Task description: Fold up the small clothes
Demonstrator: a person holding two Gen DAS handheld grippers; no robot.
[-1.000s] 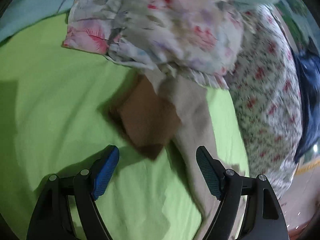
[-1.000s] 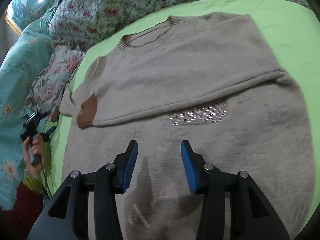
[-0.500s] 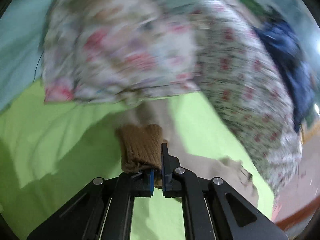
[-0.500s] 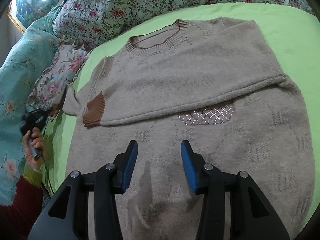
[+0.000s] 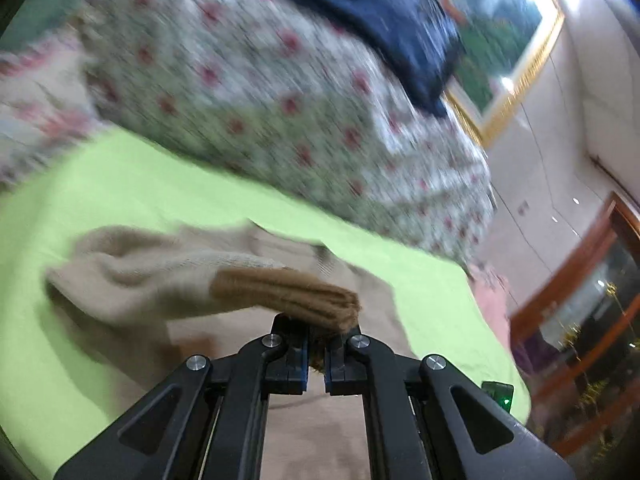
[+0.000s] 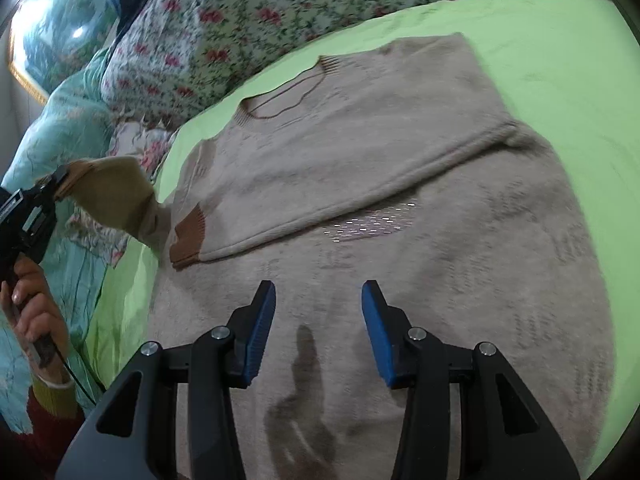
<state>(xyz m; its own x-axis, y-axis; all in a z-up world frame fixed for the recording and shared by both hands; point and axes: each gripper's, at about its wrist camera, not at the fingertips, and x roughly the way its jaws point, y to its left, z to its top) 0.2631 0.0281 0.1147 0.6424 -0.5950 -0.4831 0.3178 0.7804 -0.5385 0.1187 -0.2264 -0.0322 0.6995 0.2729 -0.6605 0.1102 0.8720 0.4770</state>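
A beige knit sweater (image 6: 360, 168) with brown cuffs lies face up on the lime green sheet (image 6: 552, 52). One sleeve is folded across its chest, with the brown cuff (image 6: 188, 236) at the left. My left gripper (image 5: 316, 354) is shut on the other sleeve's brown cuff (image 5: 288, 292) and holds that sleeve (image 6: 108, 192) lifted off the bed at the sweater's left side. In the right wrist view the left gripper (image 6: 58, 180) shows at the far left, held by a hand (image 6: 32, 304). My right gripper (image 6: 318, 320) hovers over the sweater's lower body, jaws apart with nothing between them.
Floral pillows (image 6: 248, 20) and a turquoise quilt (image 6: 60, 120) border the sheet at the back and left. A dark blue garment (image 5: 380, 20) lies on the pillows. A framed picture (image 5: 508, 52) hangs on the wall, and wooden furniture (image 5: 592, 312) stands off the bed's far side.
My left gripper closed on the brown cuff, then rose and swung across with the sleeve trailing. The right gripper shifted slightly over the sweater, jaws unchanged.
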